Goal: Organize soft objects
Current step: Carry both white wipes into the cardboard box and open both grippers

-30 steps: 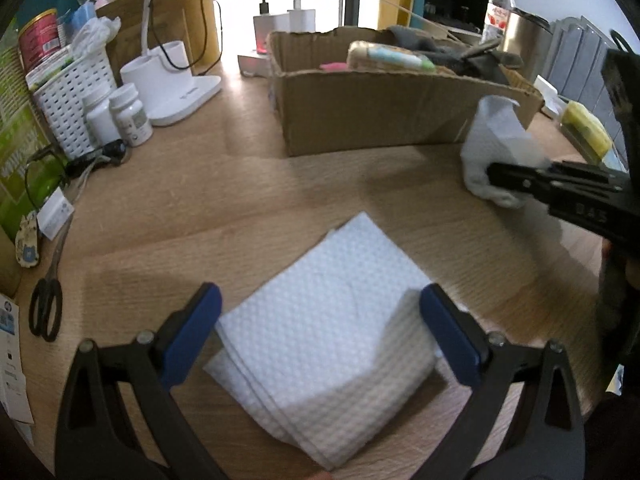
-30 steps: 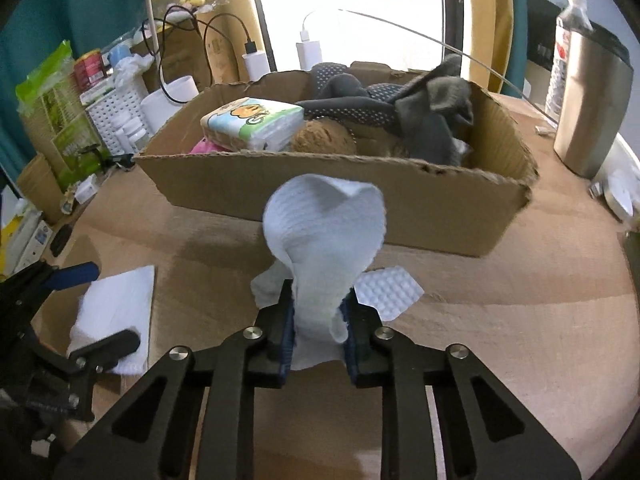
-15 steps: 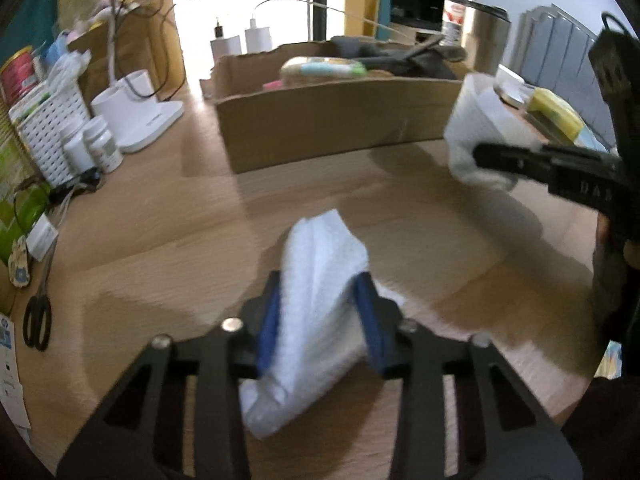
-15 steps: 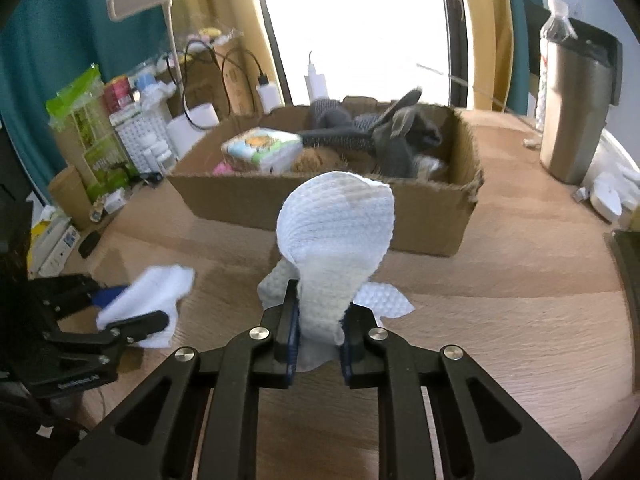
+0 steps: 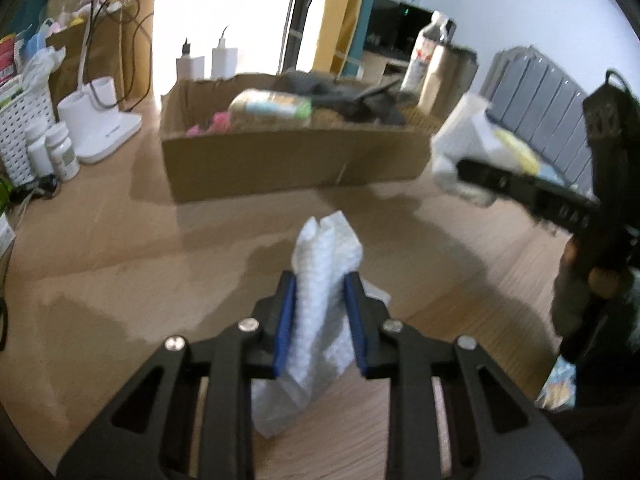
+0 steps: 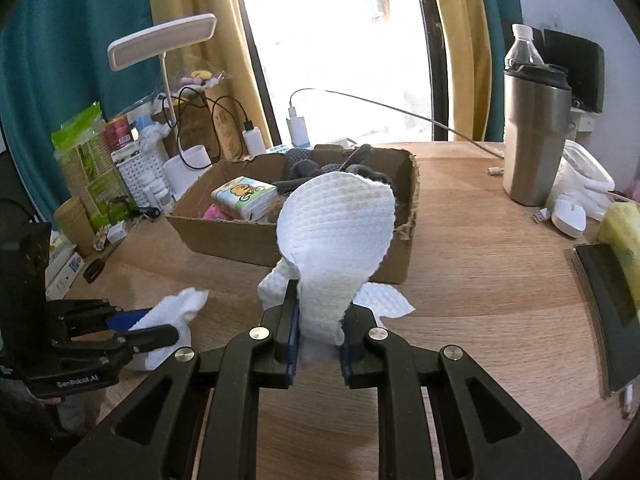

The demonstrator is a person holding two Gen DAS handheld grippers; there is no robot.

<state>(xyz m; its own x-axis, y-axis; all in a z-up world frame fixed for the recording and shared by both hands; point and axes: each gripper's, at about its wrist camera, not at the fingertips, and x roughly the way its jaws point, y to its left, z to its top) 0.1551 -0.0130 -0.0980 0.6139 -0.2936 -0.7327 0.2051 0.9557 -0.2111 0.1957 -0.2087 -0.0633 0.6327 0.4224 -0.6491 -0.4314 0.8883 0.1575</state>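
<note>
Left wrist view: the left gripper (image 5: 320,312) has its blue pads clamped on a bunched white paper towel (image 5: 324,256), which stands up between the fingers and trails crumpled below them, apparently clear of the wooden table (image 5: 120,248). Pinching it at mid-length keeps the limp sheet gathered into one bundle, so it should travel without dragging. At twelve o'clock sits the cardboard box (image 5: 280,164), already holding a tissue pack (image 5: 276,106), dark gloves (image 5: 352,100) and something pink (image 5: 218,122). This is the likely drop point for soft things. At three o'clock the right gripper (image 5: 460,168) comes in from the side with its own white wad.

In the right wrist view, the right gripper (image 6: 318,332) is likewise closed tight on a second paper towel (image 6: 336,232), whose upper part fans into a broad curl that hides part of the box (image 6: 288,240) behind it at twelve o'clock. The left gripper (image 6: 160,330) shows at eight o'clock with its towel (image 6: 172,312). A steel tumbler (image 6: 534,140) stands at two o'clock, well apart from the box.

Both towels look lifted and aimed at the box. Carrying one per hand probably saves a trip. The judgement is mid-transfer, with release over the open box to come.
</note>
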